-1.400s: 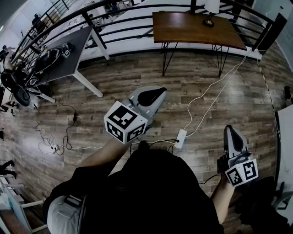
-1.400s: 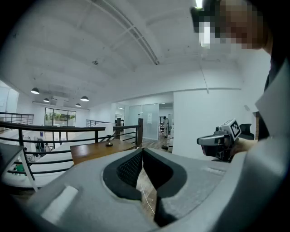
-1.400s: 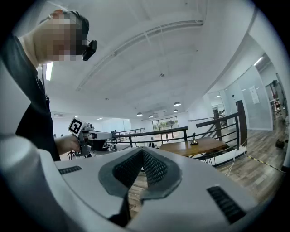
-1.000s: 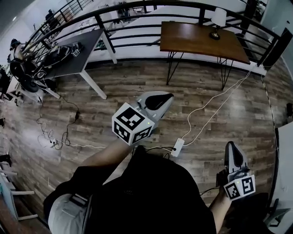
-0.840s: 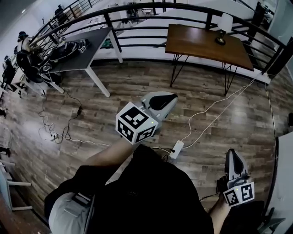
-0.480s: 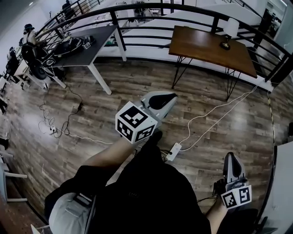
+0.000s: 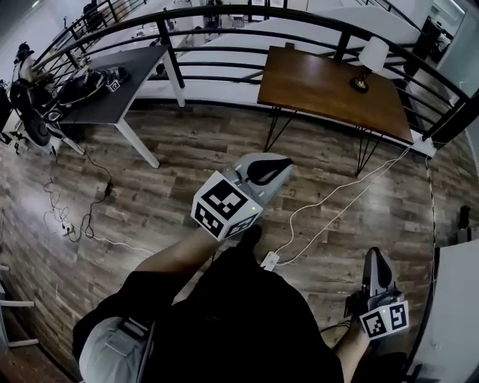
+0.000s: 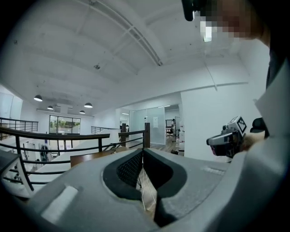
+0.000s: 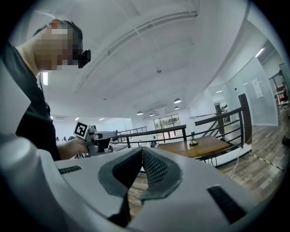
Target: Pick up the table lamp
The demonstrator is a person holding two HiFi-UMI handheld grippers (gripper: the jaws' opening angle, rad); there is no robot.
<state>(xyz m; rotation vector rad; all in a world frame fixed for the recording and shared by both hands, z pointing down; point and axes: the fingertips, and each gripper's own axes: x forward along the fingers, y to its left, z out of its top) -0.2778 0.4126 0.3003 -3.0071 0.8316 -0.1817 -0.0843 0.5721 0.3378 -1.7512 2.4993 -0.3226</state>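
Table lamp with white shade and dark base [image 7: 373,56] sits upright near the far right corner of the brown wooden table on black hairpin legs [image 7: 314,82], which stands against the black metal railing [image 7: 247,13]. Both claws are well apart from it, out over the wood-plank floor [image 7: 172,157]. Left claw [image 7: 280,165] is held out in front of the person in the black top [image 7: 239,314], roughly level, aimed toward the table; its own view shows the pad tips together and nothing between them. Right claw [image 7: 376,260] is low at the person's right side, also aimed forward; its pads meet at the tips, empty. The right gripper view has the lamp's base on the tabletop, ahead and to the right of the jaw line. A white power strip [image 7: 270,260] lies on the floor between the two claws, and a white cable [image 7: 340,209] runs from it toward the table's right legs. A grey table with white legs [image 7: 112,93] stands off to the left, gear piled on its far end.
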